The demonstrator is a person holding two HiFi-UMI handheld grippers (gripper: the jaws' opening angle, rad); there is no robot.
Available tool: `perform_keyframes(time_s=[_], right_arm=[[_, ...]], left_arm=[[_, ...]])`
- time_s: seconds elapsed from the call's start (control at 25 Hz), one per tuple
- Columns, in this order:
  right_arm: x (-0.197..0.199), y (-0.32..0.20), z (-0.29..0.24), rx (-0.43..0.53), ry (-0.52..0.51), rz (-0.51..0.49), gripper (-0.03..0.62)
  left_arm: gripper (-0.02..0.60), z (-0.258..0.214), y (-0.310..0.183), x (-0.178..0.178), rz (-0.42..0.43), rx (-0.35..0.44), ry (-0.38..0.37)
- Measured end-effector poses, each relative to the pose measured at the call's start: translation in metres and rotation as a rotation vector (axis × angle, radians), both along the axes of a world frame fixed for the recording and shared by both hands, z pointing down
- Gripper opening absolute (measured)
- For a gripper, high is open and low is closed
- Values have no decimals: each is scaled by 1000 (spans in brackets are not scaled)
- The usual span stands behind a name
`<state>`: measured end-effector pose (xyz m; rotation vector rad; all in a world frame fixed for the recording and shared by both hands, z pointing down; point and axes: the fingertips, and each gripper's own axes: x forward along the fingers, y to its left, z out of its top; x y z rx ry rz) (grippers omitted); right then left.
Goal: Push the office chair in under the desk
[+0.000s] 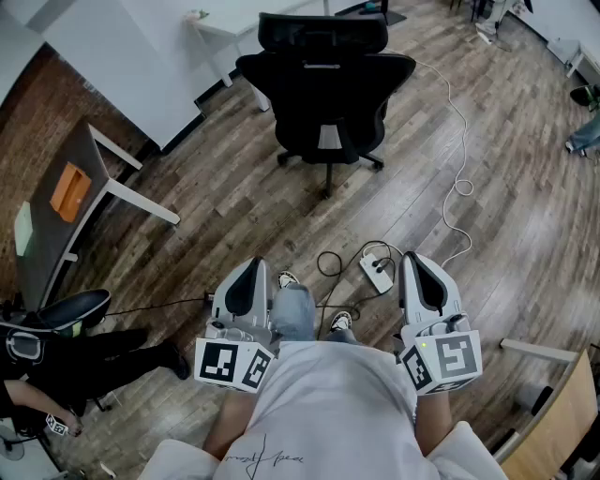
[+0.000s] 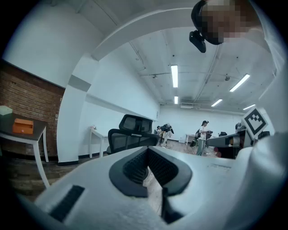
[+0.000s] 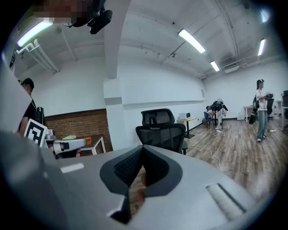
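Note:
A black office chair (image 1: 323, 84) with a mesh back and headrest stands on the wood floor ahead of me, its back toward me. It also shows in the left gripper view (image 2: 132, 132) and the right gripper view (image 3: 162, 130). A small white desk (image 1: 220, 28) stands just beyond it by the white wall. My left gripper (image 1: 251, 267) and right gripper (image 1: 412, 262) are held low near my waist, well short of the chair. Both are shut with nothing between their jaws, and both point toward the chair.
A dark desk (image 1: 56, 216) with an orange box stands at the left. A power strip (image 1: 377, 272) with tangled cables lies just before my feet, and a white cable (image 1: 459, 178) runs back right. A seated person (image 1: 56, 361) is at lower left. A wooden desk edge (image 1: 553, 422) is at lower right.

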<state>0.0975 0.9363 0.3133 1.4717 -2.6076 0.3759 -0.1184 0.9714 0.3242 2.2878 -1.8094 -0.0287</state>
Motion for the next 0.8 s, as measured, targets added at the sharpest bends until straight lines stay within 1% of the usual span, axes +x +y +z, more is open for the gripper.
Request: perform_keyframes(time_s=[0.2,0.36,0.52,0.68,0.8], right_arm=[[-17,-22,6,-5,13,-4,9],[-35,-52,10,-25,12,13,10],[-59,-93,10,-36,-31,25,11],[-91,-148,7,-32,-2,40,12],[-119,-189,4,-40,20,55,12]], left_arm=[[-2,9,-21,-22,-12,-11,0],[-2,11,-57,-45,-7,-3,5],[-2,15,-107,-75,-4,5,-18],[-2,12,-168,-102,36,6,-32],[-2,6,-211,-127,47,11,-78]])
